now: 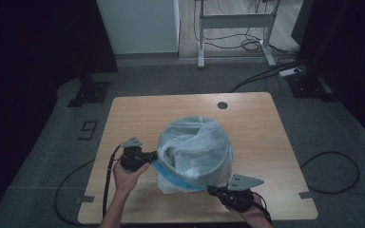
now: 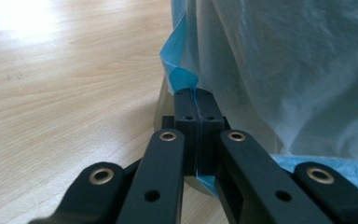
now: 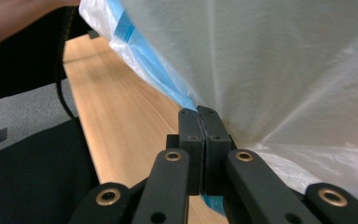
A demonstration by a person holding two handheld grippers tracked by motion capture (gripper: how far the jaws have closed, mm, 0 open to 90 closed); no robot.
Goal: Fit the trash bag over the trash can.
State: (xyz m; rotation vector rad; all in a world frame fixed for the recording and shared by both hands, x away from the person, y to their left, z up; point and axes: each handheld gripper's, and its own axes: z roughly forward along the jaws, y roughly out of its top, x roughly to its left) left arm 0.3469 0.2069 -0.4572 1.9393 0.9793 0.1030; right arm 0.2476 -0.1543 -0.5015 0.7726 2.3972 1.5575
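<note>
Both pairs of jaws are pressed together with thin plastic pinched between them: the left gripper (image 1: 148,156) clamps the blue edge (image 2: 179,77) of the bin liner (image 1: 197,147), and the right gripper (image 1: 212,190) clamps the same blue hem on the other side, as the right gripper view shows with a sliver of blue film (image 3: 165,77) caught between its closed pads. The liner is a translucent white bag with a blue band along its mouth, draped into and over a round grey bin (image 1: 221,164) that stands near the middle of the wooden table (image 1: 256,123), somewhat toward the person's edge. The bag's rim is folded outward over the bin's lip, and the loose plastic hangs down the bin's near side to the tabletop between the two grippers. The left gripper meets the liner at the bin's left flank, held by the person's left hand (image 1: 129,175); the right gripper sits at the bin's lower right, close to the table's near edge, with its grey three-cornered plate (image 1: 245,181) on top and the right hand (image 1: 244,203) behind it. A black cable (image 1: 108,178) trails from the left gripper down off the table. Farther off, a small round hole (image 1: 222,105) marks the table's far side, and grey carpet (image 1: 52,156) with cables surrounds it.
</note>
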